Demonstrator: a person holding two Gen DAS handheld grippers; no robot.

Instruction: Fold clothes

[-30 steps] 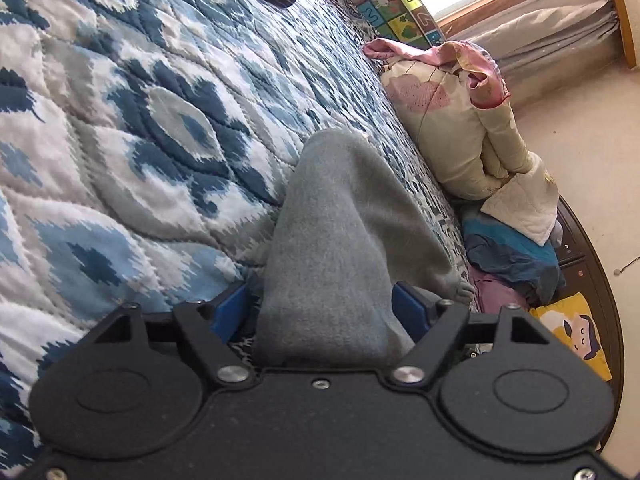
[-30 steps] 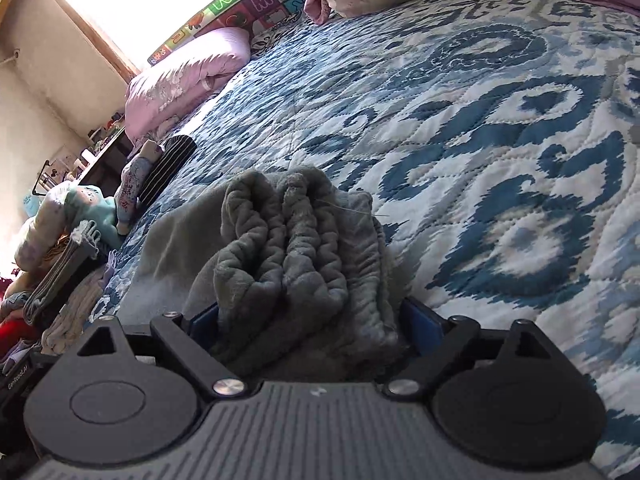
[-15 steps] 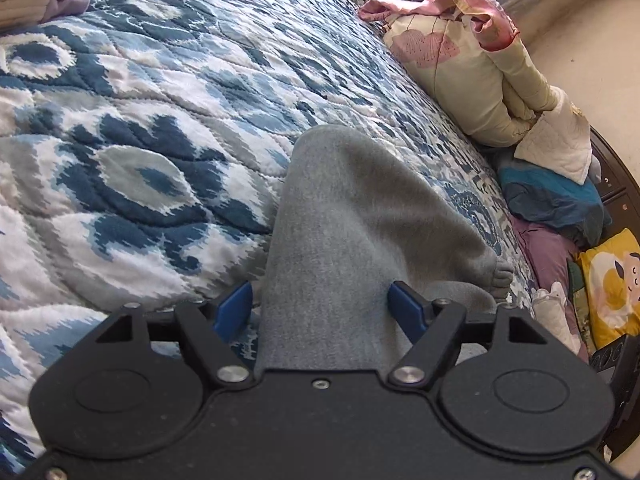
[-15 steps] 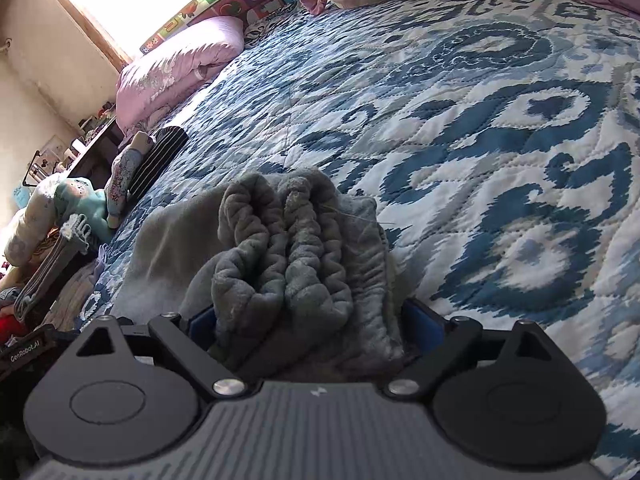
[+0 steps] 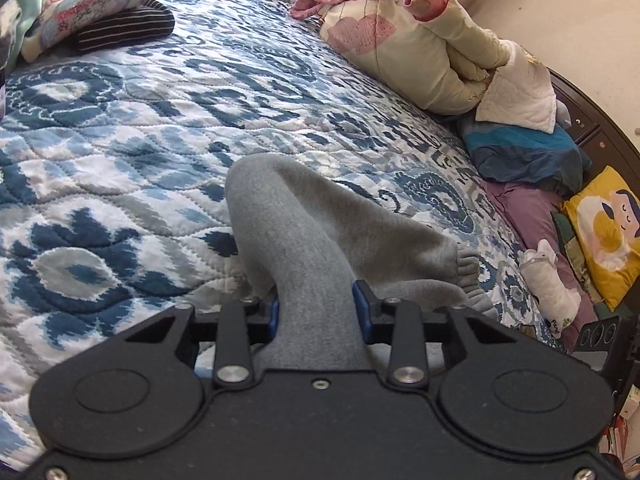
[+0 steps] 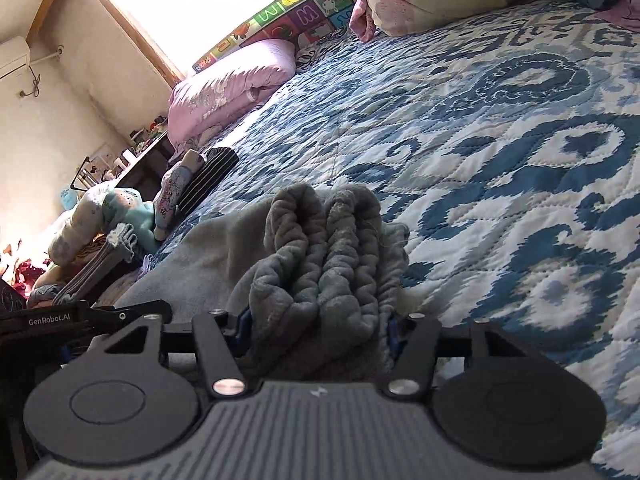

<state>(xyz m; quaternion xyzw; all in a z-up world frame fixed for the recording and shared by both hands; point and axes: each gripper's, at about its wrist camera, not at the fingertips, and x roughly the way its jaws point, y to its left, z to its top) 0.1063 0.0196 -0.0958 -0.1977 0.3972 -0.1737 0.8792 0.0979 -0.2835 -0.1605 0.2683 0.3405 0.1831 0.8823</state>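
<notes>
A grey fleece garment (image 5: pixel 304 236) lies on the blue and white quilt (image 5: pixel 120 160). My left gripper (image 5: pixel 318 312) is shut on a fold of its plain grey cloth; a ribbed cuff (image 5: pixel 466 264) shows to the right. My right gripper (image 6: pixel 316 326) is shut on the bunched elastic waistband (image 6: pixel 320 252) of the same grey garment, with flat grey cloth (image 6: pixel 200 252) spreading to the left. The left gripper's black body (image 6: pixel 80 316) shows at the right wrist view's left edge.
A cream and pink duvet bundle (image 5: pixel 420 40), a teal cloth (image 5: pixel 520 152) and a yellow cushion (image 5: pixel 608 232) line the bed's right side. A striped black garment (image 5: pixel 124 30) and folded clothes (image 6: pixel 120 216) lie at the far side. A pink pillow (image 6: pixel 232 88) sits by the window.
My left gripper has swung and drawn back with the grey cloth, so more of the bed and the cuff show. My right gripper holds the waistband nearly still.
</notes>
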